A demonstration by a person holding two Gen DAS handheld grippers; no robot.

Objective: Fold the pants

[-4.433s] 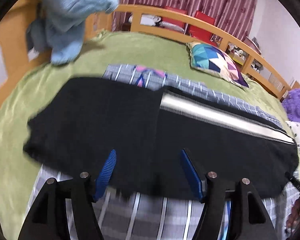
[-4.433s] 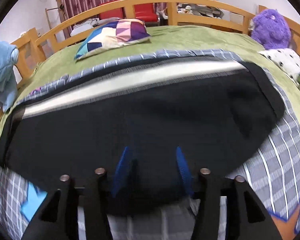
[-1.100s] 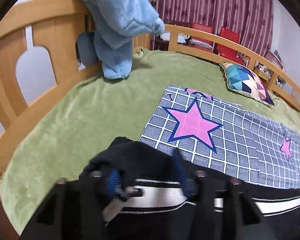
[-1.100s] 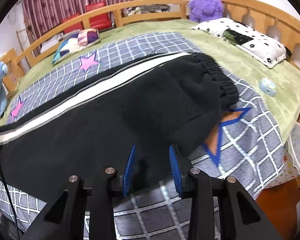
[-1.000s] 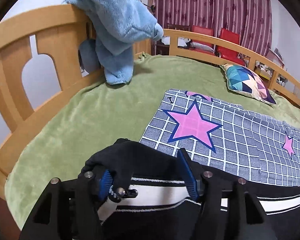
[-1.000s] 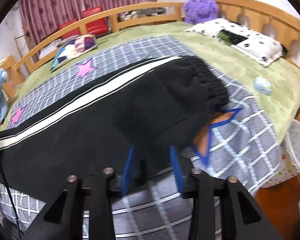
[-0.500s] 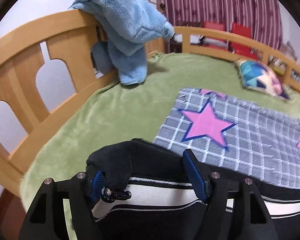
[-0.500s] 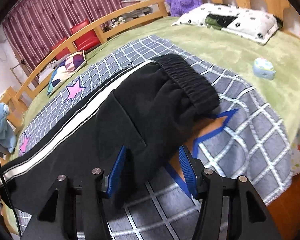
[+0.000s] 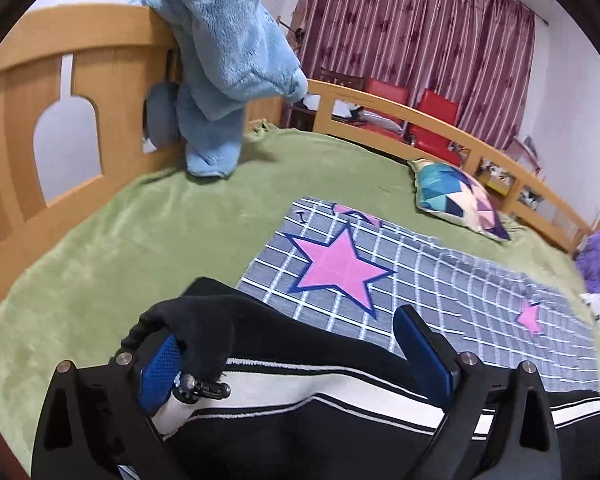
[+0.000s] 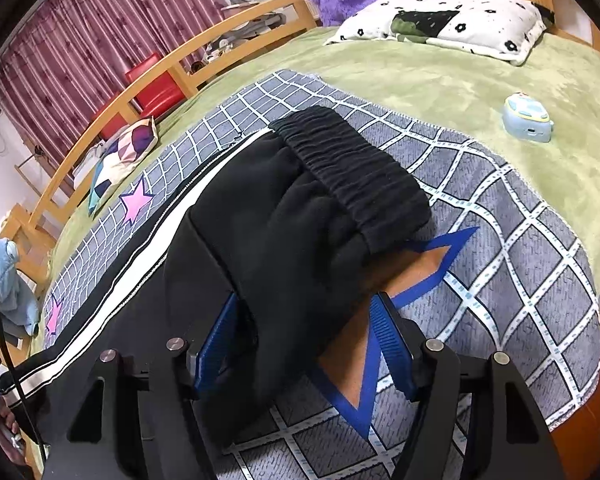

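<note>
Pants [image 10: 300,216] lie flat between both grippers' just-opening fingers [image 9: 420,344]

The right gripper [image 10: 304,340] has just been opening its jaws, which now straddle the near edge of the black pants [image 10: 284,232] without pressing it. Their elastic waistband [image 10: 352,172] lies toward one o'clock on the grey checked blanket [image 10: 512,264]. A white side stripe [image 10: 140,256] runs toward nine o'clock. A small blue toy [image 10: 528,118] sits at two o'clock on the green bedspread [image 10: 440,76].
</note>
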